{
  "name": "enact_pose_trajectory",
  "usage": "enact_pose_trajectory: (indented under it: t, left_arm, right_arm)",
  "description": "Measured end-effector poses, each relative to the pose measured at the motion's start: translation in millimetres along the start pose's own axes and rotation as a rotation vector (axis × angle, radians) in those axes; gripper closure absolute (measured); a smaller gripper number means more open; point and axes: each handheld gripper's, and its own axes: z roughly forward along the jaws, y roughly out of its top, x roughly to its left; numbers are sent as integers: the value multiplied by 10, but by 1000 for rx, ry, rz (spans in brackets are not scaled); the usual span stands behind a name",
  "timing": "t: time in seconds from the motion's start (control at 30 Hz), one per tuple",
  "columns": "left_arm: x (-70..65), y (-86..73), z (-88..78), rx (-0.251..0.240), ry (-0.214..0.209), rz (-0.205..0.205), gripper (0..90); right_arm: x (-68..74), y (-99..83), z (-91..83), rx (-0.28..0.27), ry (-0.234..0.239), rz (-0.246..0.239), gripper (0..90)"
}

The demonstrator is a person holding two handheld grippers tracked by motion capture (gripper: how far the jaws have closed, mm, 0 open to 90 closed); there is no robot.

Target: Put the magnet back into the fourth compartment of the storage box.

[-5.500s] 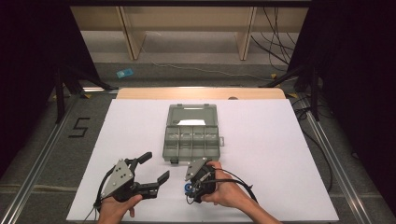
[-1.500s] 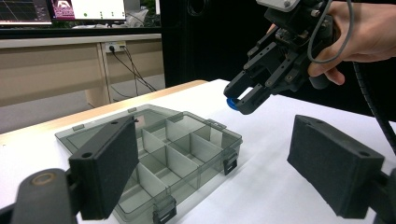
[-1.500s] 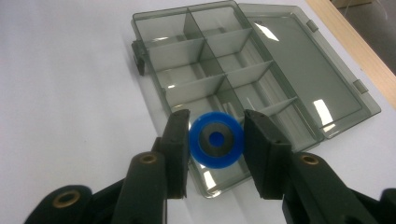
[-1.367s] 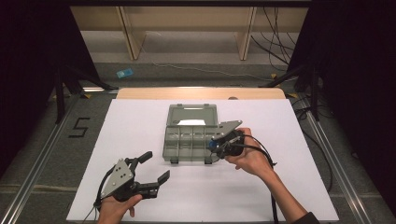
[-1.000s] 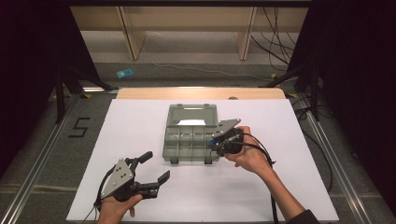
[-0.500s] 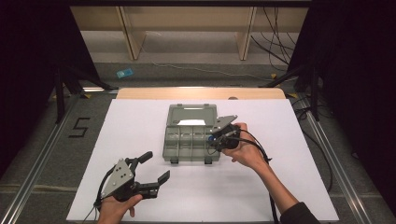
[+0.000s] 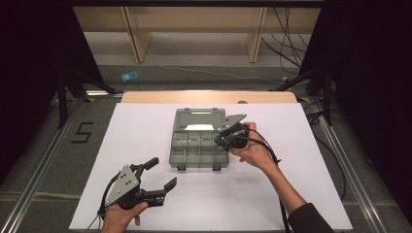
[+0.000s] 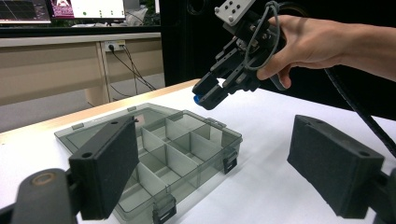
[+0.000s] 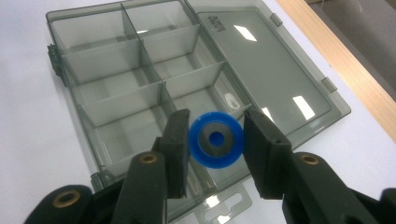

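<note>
A grey see-through compartment box [image 7: 198,144] lies open in the middle of the white table, its lid [image 7: 200,118] flat behind it. My right gripper [image 7: 219,141] hangs over the box's right end, shut on a blue ring with a grey centre [image 9: 215,139]; in the right gripper view the ring sits above the near right compartments [image 9: 140,126]. The left gripper view shows that gripper [image 8: 208,95] from the side, above the box [image 8: 159,149]. My left gripper [image 7: 162,175] rests near the table's front left, jaws wide apart with nothing between them.
The white sheet [image 7: 291,184] has free room on all sides of the box. A wooden strip [image 7: 209,96] edges the table's far side. Cables [image 7: 286,29] and shelf legs lie on the floor beyond. A metal rail [image 7: 39,179] runs along the left.
My right gripper has carried the blue ring from the front of the table up and left to above the box's right end. The left gripper has stayed put.
</note>
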Motion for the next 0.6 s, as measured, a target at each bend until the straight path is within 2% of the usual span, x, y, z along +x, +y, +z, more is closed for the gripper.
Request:
enact_pose_trajectory:
  t: [0.27, 0.3, 0.37, 0.6]
  left_arm:
    - [1, 1, -2, 0, 0, 1, 157]
    - [0, 1, -3, 0, 0, 1, 157]
    - [-1, 2, -5, 1, 1, 2, 157]
    - [0, 2, -7, 1, 0, 2, 157]
  right_arm:
    - [-46, -10, 70, 11, 8, 5, 631]
    - [-45, -4, 77, 12, 5, 18, 630]
    - [-65, -1, 93, 7, -1, 0, 631]
    - [-103, 18, 112, 12, -2, 5, 631]
